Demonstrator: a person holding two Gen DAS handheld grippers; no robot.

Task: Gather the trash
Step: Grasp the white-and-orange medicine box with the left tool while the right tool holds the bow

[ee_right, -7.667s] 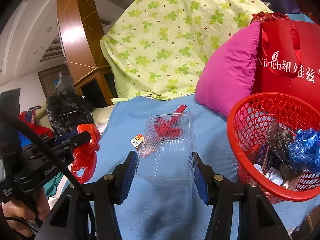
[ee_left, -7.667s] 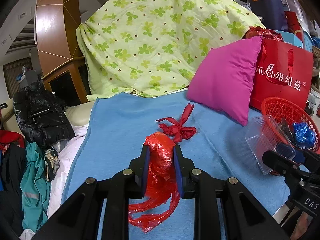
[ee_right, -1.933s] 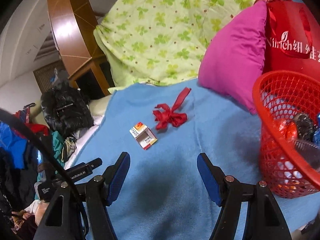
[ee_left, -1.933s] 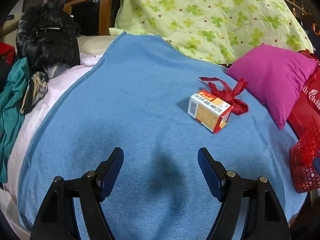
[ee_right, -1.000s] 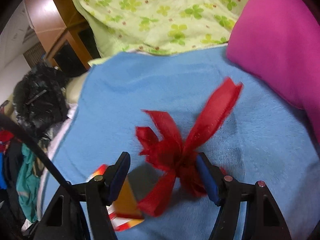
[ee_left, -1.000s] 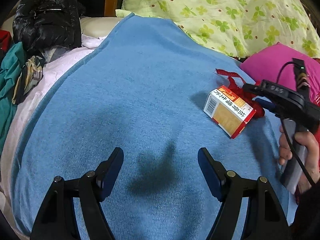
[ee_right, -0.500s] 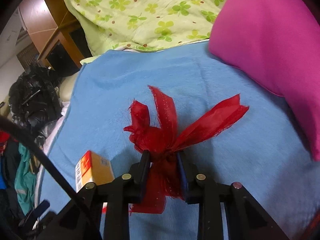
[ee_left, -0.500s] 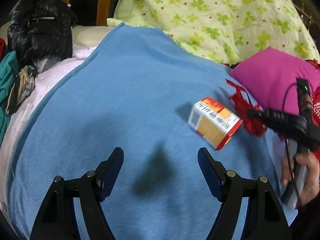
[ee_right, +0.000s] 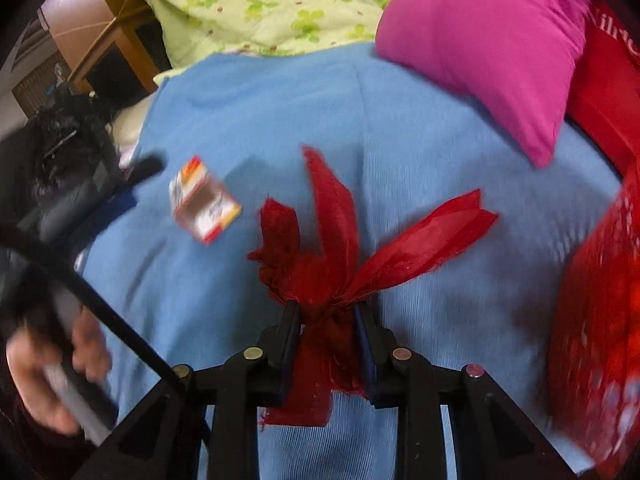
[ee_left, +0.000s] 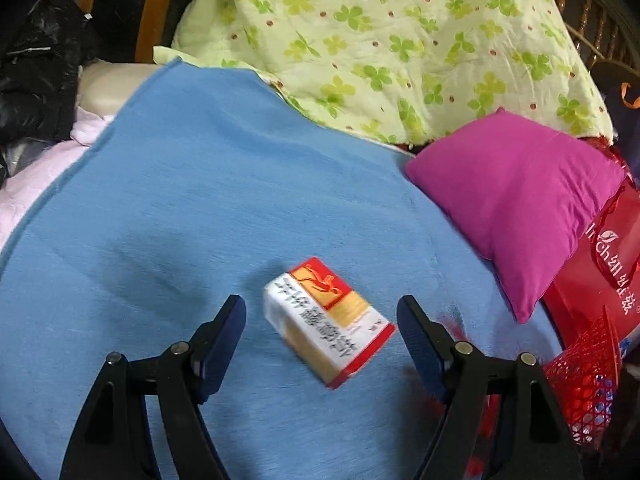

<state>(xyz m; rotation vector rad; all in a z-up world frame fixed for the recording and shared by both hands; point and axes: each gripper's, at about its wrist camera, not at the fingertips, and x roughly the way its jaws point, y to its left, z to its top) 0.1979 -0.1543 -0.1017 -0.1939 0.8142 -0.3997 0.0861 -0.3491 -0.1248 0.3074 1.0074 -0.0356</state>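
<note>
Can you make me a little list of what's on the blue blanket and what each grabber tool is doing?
left tool: open, box between its fingers, not pressed
right tool: shut on red ribbon
box: lies on blue blanket
red basket: at the right edge, blurred
pink pillow: behind the box, on the right

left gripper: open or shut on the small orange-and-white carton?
Open. In the left wrist view the left gripper has its blue pads standing clear on either side of the small orange-and-white carton, which lies flat on the blue blanket.
</note>
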